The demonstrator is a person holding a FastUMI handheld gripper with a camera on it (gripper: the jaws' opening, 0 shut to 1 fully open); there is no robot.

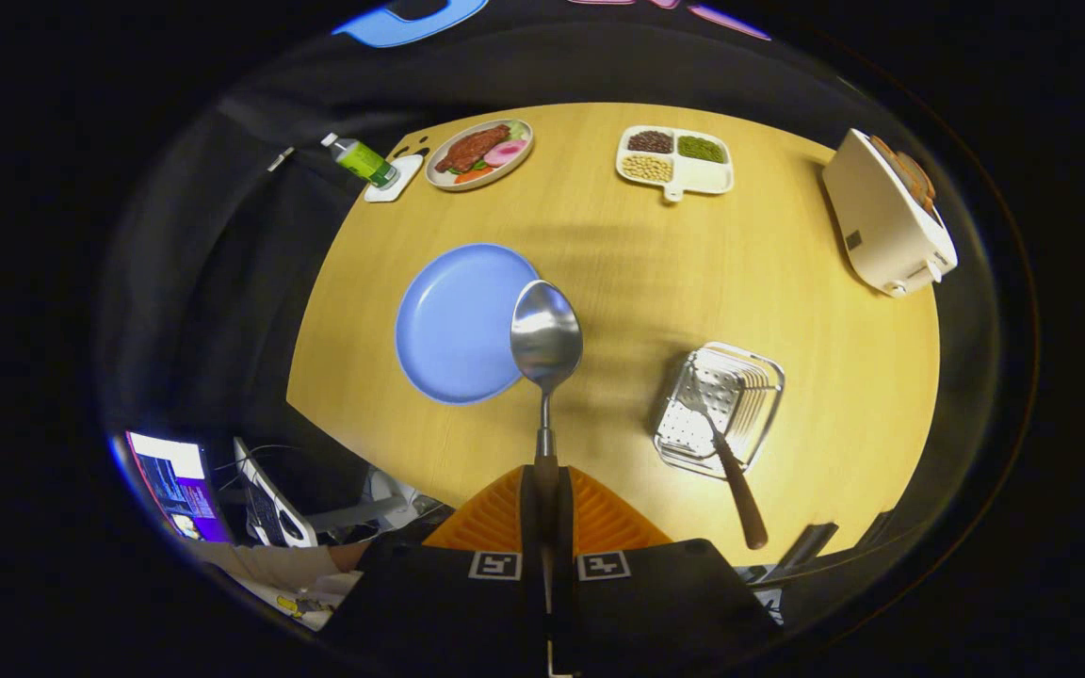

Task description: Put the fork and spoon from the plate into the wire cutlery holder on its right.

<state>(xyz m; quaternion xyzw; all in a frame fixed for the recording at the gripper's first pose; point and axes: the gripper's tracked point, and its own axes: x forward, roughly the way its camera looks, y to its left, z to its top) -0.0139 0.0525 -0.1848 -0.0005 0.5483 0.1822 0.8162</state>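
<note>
The wooden tabletop (618, 273) carries a bare blue plate (453, 325) and, to its right, the wire cutlery holder (726, 405) with the fork (731, 461) lying in it (brown handle poking out over the rim). The tool (544, 480) is clamped on the spoon (546, 344), its bowl held above the plate's right edge.

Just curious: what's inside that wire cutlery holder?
A fork lies in the wire cutlery holder, brown handle sticking out over its rim. The gripper is shut on the spoon.
</note>
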